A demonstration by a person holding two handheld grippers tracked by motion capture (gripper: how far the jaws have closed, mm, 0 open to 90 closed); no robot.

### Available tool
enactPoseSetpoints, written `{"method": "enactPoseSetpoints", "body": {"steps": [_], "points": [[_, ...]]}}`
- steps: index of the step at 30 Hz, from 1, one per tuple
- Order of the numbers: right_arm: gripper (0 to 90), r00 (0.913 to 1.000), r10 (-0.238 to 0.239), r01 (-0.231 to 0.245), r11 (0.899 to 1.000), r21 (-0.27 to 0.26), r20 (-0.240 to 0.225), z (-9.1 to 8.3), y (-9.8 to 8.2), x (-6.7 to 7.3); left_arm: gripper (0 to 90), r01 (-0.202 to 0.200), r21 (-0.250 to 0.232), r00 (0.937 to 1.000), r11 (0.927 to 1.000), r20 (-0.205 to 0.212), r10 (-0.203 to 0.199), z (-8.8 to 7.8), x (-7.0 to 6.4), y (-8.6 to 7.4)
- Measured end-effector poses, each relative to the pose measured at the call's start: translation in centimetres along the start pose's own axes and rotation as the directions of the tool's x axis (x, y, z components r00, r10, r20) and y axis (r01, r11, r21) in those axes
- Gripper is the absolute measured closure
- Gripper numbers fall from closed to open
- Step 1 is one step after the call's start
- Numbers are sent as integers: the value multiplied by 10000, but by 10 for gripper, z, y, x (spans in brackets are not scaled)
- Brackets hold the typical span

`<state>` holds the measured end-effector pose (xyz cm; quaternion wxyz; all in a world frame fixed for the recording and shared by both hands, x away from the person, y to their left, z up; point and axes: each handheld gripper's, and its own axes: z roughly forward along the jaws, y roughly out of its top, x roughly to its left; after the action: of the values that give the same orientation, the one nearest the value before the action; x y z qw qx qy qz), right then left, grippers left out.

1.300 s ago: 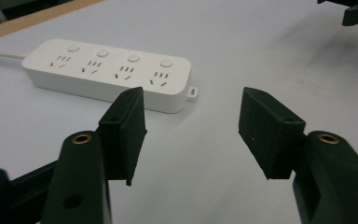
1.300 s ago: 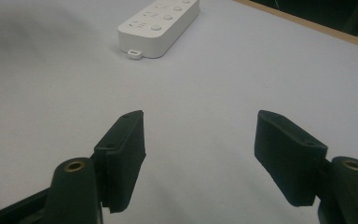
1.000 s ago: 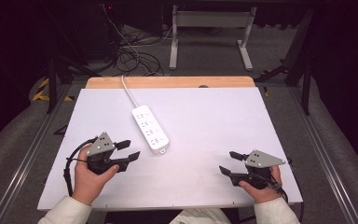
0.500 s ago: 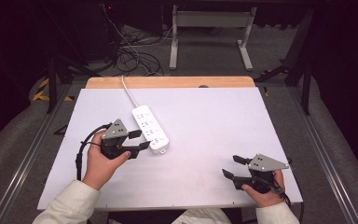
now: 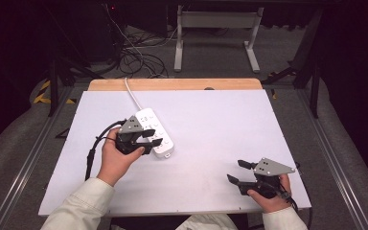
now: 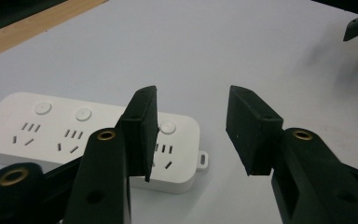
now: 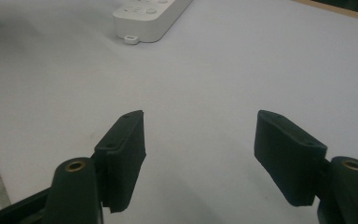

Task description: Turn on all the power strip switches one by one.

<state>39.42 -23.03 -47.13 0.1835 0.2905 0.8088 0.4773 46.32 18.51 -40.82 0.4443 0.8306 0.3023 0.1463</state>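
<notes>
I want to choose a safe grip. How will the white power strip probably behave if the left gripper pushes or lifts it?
The power strip looks rigid and flat, so it should slide, not roll. Its smooth shell may slip between pads. Its cable trails off the table's far edge, so it could drag or swing the strip.

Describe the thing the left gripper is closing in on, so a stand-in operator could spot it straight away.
Start at the white table with the wooden strip along its far edge. On its left half, just past the left gripper, lies a white power strip, long and flat, with a white cord running off the far edge. It bears rows of sockets and round buttons.
</notes>
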Motion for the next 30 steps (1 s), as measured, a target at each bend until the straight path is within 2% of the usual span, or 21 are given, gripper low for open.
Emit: {"method": "enactPoseSetpoints", "body": {"steps": [1,6,7,9,11,15,16,19,23,29,30], "points": [[343,10000,3,-3,10000,1,-7,0,0,0,550,-106,24,9999,9999,-41,106,2,1,1],[342,10000,1,-1,10000,18,-28,0,0,0,579,110,9,9999,9999,14,-110,14,4,1],[342,10000,-2,2,10000,25,-55,1,0,0,628,167,-17,9999,9999,38,-167,17,5,0],[342,10000,-9,9,10000,24,-56,1,0,0,652,256,-65,9997,9997,-34,-257,23,7,0],[339,10000,-17,17,10000,30,-56,1,0,0,674,351,-37,9993,9994,107,-351,29,9,-1],[338,10000,8,-8,10000,26,-58,1,0,0,738,279,136,9995,9995,109,-280,39,11,-3],[338,10000,3,-2,10000,26,-58,1,0,0,752,385,146,9992,9992,133,-387,41,11,-4],[336,10000,-35,35,10000,39,-66,1,0,0,792,116,225,9999,9997,-108,-114,45,14,-5],[335,9999,-85,85,9999,59,-65,2,0,1,889,54,437,10000,9990,-56,-52,51,16,-8],[335,9999,-74,74,10000,67,-104,2,-1,1,897,151,658,9999,9977,59,-156,59,18,-11],[335,9999,-73,73,9999,74,-106,2,-1,1,897,48,768,10000,9970,-43,-45,62,19,-11]]}}
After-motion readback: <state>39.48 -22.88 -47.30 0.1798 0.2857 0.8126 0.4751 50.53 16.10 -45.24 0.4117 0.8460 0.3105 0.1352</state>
